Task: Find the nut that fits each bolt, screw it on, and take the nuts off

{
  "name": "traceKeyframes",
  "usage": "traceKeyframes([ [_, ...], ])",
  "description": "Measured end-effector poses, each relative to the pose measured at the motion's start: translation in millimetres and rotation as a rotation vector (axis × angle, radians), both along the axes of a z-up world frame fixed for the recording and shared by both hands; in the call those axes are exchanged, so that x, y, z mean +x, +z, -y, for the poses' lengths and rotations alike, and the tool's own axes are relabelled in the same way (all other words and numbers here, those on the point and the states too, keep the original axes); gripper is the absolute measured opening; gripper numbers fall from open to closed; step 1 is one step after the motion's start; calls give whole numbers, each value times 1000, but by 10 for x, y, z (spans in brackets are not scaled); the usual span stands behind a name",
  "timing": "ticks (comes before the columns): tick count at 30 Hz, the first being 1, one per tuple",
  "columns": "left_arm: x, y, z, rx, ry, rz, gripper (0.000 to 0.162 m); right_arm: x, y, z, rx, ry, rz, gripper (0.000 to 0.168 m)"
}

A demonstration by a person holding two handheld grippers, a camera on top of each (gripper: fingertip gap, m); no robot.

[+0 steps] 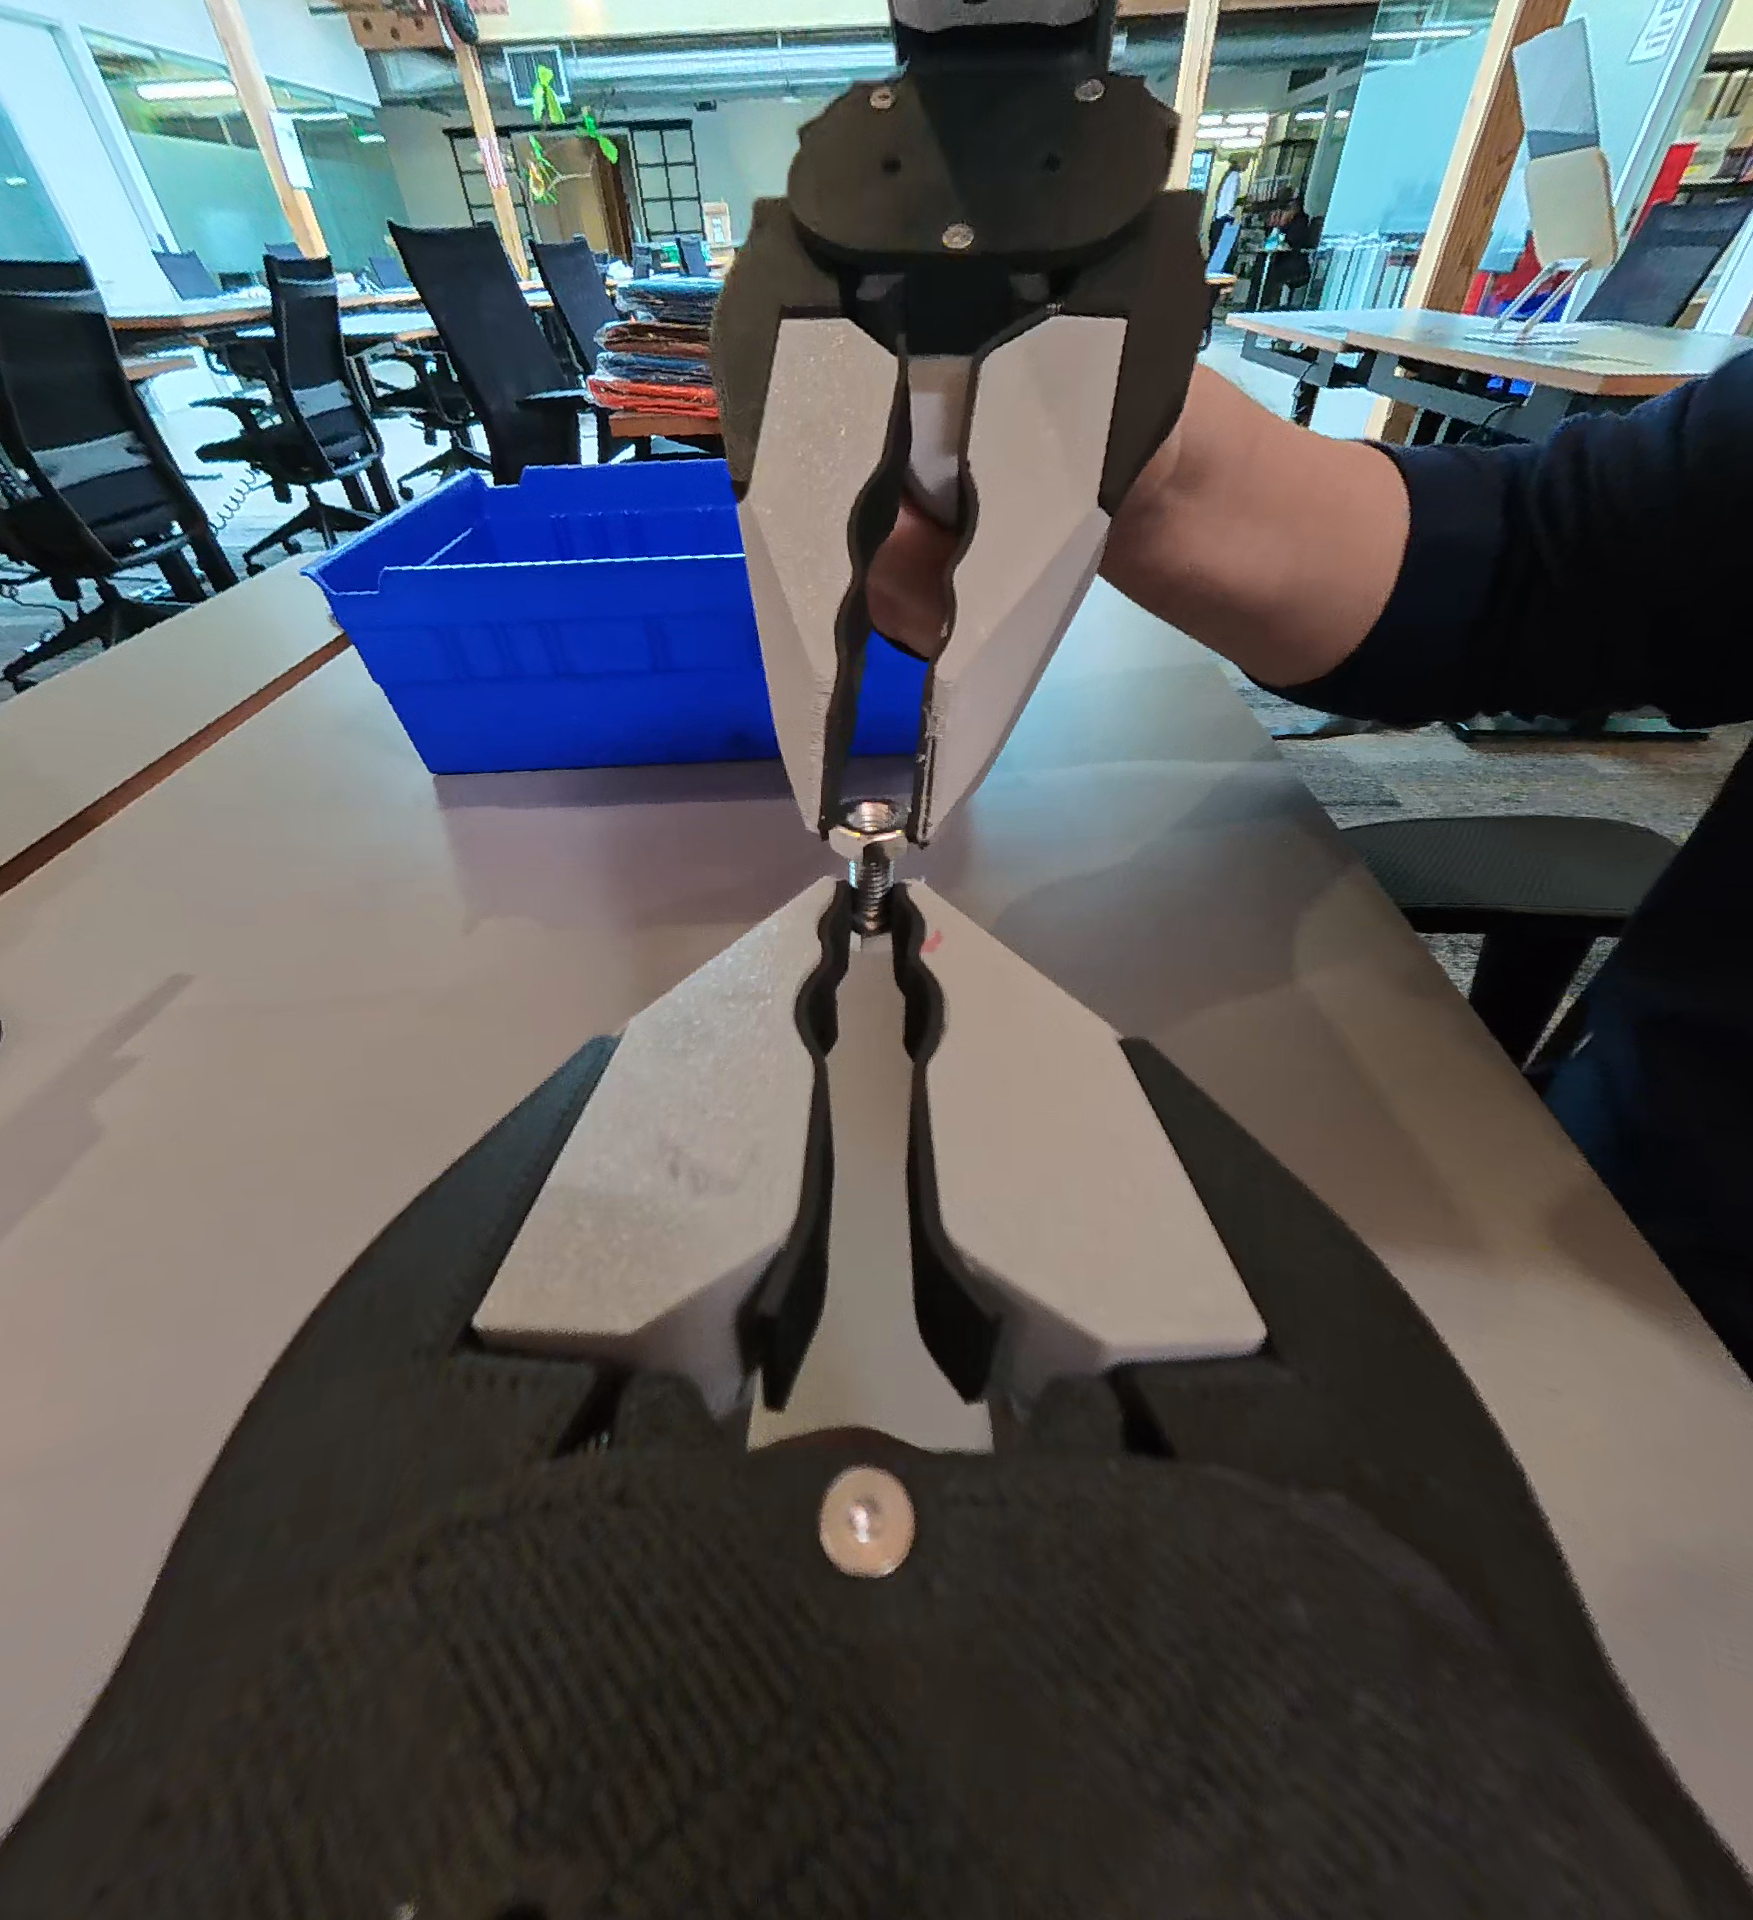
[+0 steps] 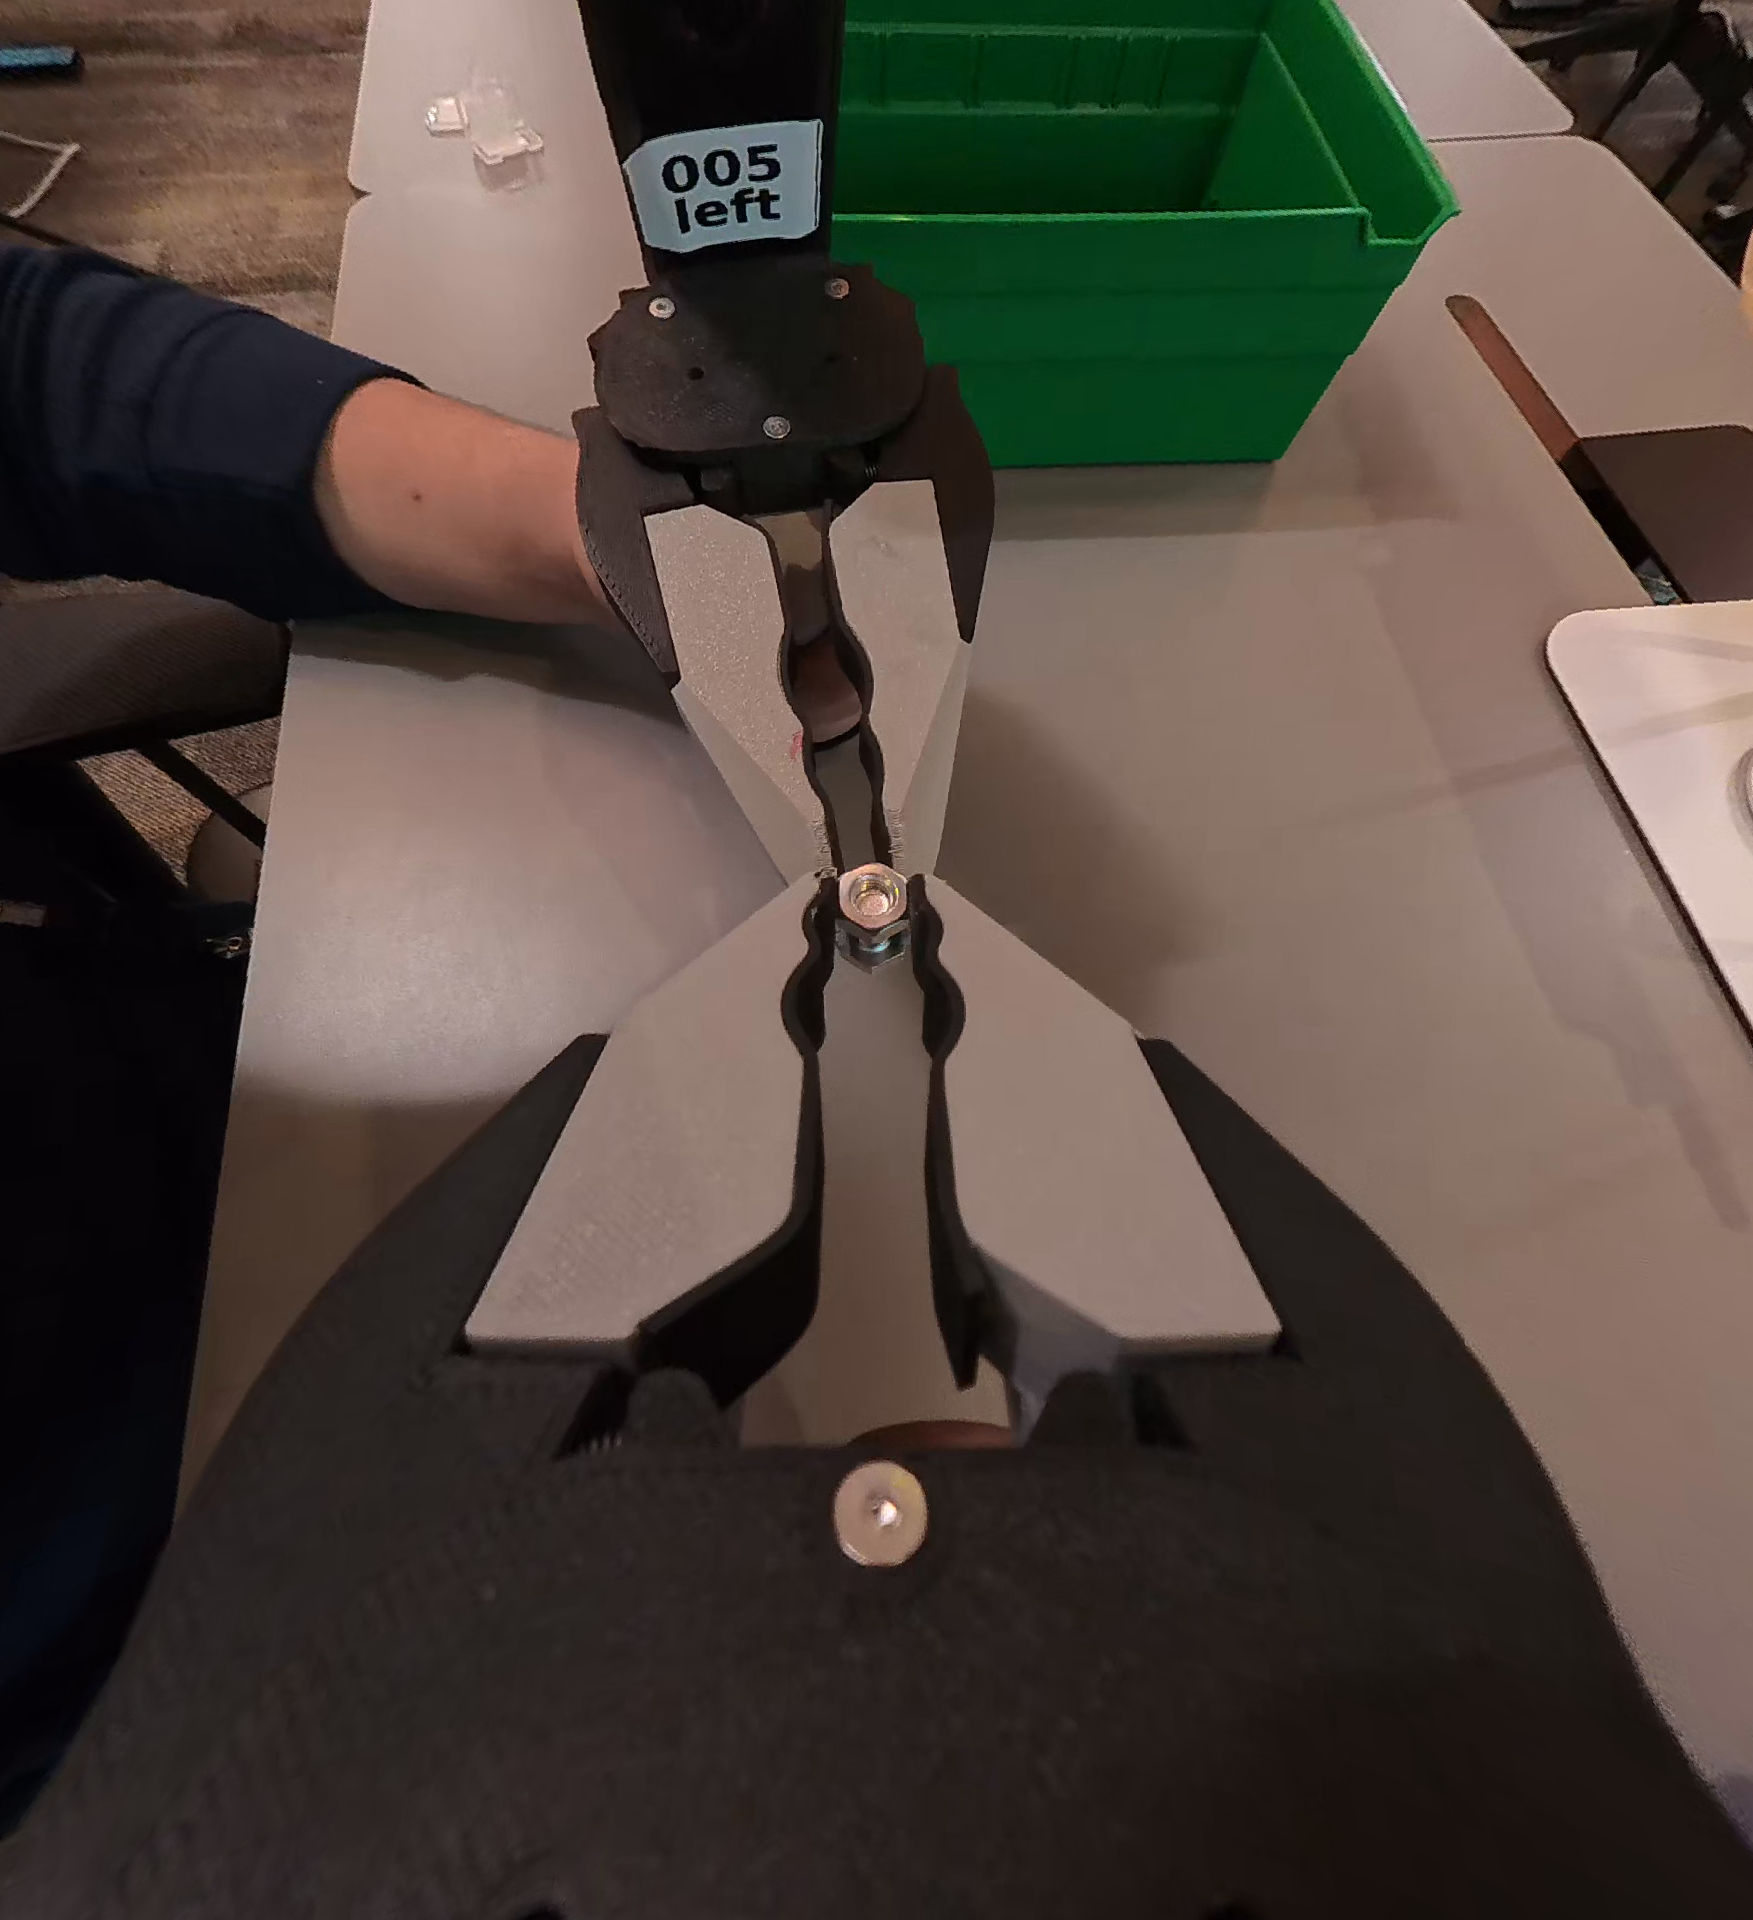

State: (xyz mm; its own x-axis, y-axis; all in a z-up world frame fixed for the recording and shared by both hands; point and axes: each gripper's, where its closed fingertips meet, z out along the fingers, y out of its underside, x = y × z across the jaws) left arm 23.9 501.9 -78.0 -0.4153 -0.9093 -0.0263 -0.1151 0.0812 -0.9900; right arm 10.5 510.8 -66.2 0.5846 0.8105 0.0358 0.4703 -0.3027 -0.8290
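My left gripper [image 1: 870, 902] is shut on the threaded shaft of a small silver bolt [image 1: 866, 894] and holds it above the grey table [image 1: 280, 1039]. My right gripper [image 1: 872, 828] comes in from the far side, tip to tip with the left, and is shut on a silver hex nut [image 1: 869, 821] at the bolt's other end. A second hex piece [image 1: 866, 858] sits on the shaft just below that nut. In the right wrist view my right gripper [image 2: 872, 906] pinches the nut [image 2: 872, 894], and the left gripper [image 2: 856, 864] meets it from above.
A blue bin [image 1: 560, 623] stands on the table behind the right gripper. A green bin with dividers [image 2: 1142, 312] stands behind the left gripper. A white board with round parts [image 2: 1703, 810] lies at the right. A person's sleeved arms hold both grippers. Office chairs stand beyond the table. The tips of both grippers are at nearly the same place.
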Motion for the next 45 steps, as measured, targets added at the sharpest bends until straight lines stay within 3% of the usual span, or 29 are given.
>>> traceKeyframes([
  [29,132,-147,-122,-29,129,-87,5,111,-148,-163,-18,-176,-6,11],
  [45,109,-58,-152,-56,130,-50,5,92,-49,-191,-31,-164,-160,11],
])
